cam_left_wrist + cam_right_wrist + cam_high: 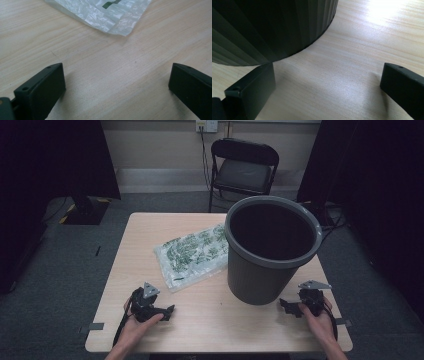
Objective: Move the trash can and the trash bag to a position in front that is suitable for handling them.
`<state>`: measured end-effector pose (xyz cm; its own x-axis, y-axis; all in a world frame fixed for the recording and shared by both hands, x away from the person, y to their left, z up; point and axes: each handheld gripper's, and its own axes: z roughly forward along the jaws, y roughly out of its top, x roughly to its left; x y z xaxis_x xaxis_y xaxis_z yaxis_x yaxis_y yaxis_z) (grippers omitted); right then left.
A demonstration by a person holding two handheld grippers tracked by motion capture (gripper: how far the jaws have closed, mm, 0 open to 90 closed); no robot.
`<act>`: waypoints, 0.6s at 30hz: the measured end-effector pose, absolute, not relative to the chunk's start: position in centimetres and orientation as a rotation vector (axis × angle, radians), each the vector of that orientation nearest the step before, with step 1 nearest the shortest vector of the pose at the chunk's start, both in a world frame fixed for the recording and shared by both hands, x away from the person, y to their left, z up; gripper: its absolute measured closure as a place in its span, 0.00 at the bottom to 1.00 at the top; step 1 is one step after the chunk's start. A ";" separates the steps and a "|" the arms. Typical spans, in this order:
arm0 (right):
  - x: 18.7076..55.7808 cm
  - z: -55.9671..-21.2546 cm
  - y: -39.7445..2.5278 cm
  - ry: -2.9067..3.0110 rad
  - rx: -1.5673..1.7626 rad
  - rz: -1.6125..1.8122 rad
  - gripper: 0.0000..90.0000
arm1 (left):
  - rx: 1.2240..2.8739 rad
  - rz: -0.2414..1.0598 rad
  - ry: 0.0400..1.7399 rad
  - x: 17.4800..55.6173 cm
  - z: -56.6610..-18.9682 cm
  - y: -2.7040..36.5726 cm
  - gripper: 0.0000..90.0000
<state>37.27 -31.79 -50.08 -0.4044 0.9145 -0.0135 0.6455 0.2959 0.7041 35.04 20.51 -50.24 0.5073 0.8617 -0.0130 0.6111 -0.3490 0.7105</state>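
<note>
Resting on the desk (210, 320), your left tongs (169, 312) and right tongs (285, 306) gape apart, empty. No writing is legible on the green-patterned plastic bag (192, 254) lying beside the grey ribbed bin (260, 275).

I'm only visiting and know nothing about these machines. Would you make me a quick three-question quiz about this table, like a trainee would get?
1. True or false: the plastic bag lies flat on the table, outside the grey bin.
2. Which tongs sit nearest the bin: A) left tongs B) right tongs?
3. Fill in: both tongs have their jaws ____.

Key
1. True; it lies left of the bin.
2. B; the bin's ribbed wall looms in the right gripper view.
3. Open, with bare tabletop between them.
</note>
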 end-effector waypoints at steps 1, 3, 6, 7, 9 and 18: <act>37.3 -50.0 -31.8 2.158 1.397 0.873 0.00 | 2.085 0.486 1.205 35.0 -50.2 20.5 0.01; 37.3 -50.0 -31.8 2.162 1.398 0.871 0.00 | 2.091 0.485 1.207 35.1 -50.2 20.5 0.01; 37.3 -49.8 -31.8 2.166 1.403 0.880 0.05 | 2.051 0.461 1.210 34.9 -50.0 20.9 0.12; 37.3 -49.8 -31.8 2.163 1.404 0.879 0.05 | 2.028 0.431 1.177 34.7 -49.8 21.1 0.23; 37.4 -49.7 -31.7 2.163 1.400 0.872 0.08 | 2.038 0.430 1.168 34.6 -49.8 20.8 0.21; 37.4 -48.6 -31.7 2.157 1.370 0.889 0.17 | 2.022 0.412 1.031 34.8 -48.0 18.4 0.21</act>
<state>37.42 -31.74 -48.64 -0.4176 0.9084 -0.0192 0.6313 0.3053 0.7129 34.79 18.39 -47.98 0.6129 0.7871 -0.0697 0.5222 -0.3372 0.7833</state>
